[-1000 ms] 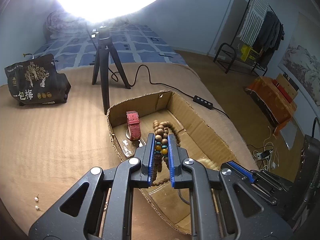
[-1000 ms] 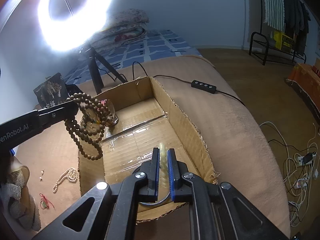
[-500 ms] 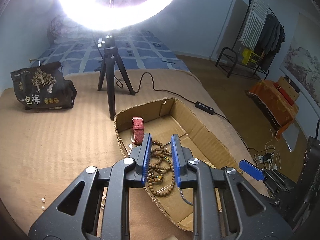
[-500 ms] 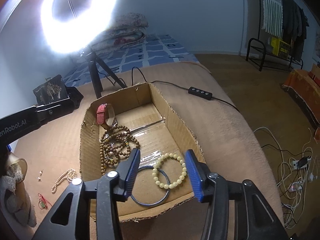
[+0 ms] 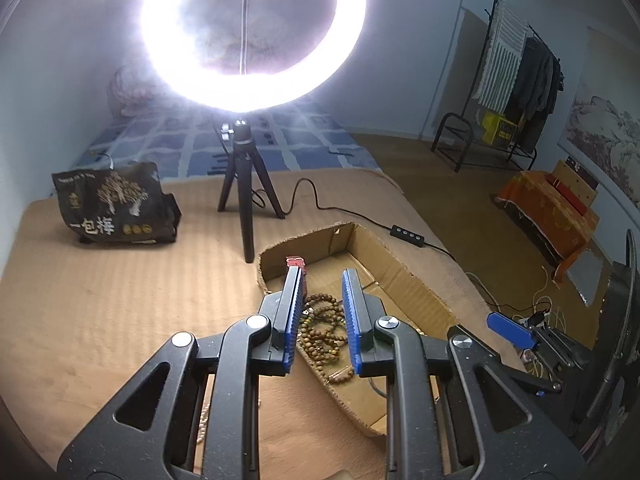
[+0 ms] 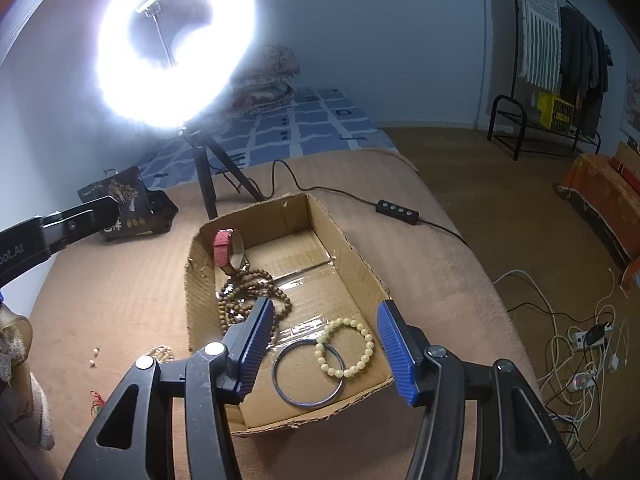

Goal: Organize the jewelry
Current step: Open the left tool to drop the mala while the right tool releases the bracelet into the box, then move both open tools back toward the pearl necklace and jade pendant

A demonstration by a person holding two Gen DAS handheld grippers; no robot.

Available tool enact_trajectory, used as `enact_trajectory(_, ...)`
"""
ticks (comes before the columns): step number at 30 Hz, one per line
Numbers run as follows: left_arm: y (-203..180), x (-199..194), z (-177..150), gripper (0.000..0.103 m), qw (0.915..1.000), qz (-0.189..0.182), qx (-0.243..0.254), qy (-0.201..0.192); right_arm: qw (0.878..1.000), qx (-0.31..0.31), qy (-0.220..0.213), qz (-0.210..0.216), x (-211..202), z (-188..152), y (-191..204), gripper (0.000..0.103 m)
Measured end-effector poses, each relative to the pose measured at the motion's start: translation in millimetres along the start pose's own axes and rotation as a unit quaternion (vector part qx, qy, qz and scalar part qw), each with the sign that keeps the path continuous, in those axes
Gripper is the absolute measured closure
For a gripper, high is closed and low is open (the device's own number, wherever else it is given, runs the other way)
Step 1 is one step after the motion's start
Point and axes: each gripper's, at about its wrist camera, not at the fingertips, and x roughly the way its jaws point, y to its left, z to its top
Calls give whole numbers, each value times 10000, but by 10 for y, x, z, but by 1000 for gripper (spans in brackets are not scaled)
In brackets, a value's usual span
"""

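An open cardboard box (image 6: 356, 256) lies on the tan bed cover; it also shows in the left wrist view (image 5: 404, 280). In it lie a red-strapped watch (image 6: 226, 246), a brown wooden bead necklace (image 6: 244, 292), a pale yellow bead bracelet (image 6: 346, 348) and a blue metal bangle (image 6: 308, 376). My left gripper (image 5: 322, 312) is open and empty above the wooden beads (image 5: 324, 328). My right gripper (image 6: 326, 344) is open wide and empty above the bracelet and bangle. A pearl strand (image 6: 160, 352) and small loose pearls (image 6: 95, 354) lie on the cover left of the box.
A ring light on a black tripod (image 5: 244, 208) stands behind the box, its cable and switch (image 6: 396, 210) running right. A dark snack bag (image 5: 116, 204) sits at the back left. A red thread (image 6: 98, 400) lies near the left edge. The floor with cables (image 6: 580, 344) is to the right.
My left gripper opened and dropped the wooden beads into the box, then lifted back. My right gripper opened, releasing the yellow bracelet and bangle, and drew back.
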Motion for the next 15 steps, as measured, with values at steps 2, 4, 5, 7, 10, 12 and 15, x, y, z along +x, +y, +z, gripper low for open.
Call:
enact_trajectory(2, 20, -101, 4, 84, 10000, 40, 24, -63, 10000, -10, -38, 8, -47, 12, 22, 45)
enact_trajectory(4, 48, -190, 6, 84, 9999, 58, 34, -108, 10000, -22, -80, 12, -95, 20, 47, 44)
enact_trajectory(5, 66, -233, 7, 81, 9999, 72, 40, -134, 9999, -32, -101, 16, -117, 24, 62, 44)
enact_trajectory(7, 112, -324, 5, 72, 9997, 123, 56, -197, 9999, -42, -146, 30, -163, 31, 94, 44)
enact_trajectory(10, 185, -465, -1, 71, 9992, 219, 109, -307, 9998, -65, -201, 64, -227, 40, 154, 43)
enact_trajectory(12, 234, -559, -8, 71, 9988, 278, 137, -373, 9996, -104, -235, 86, -263, 47, 208, 43)
enact_trajectory(15, 312, -698, -17, 71, 9982, 345, 160, -462, 9994, -159, -285, 124, -305, 44, 289, 40)
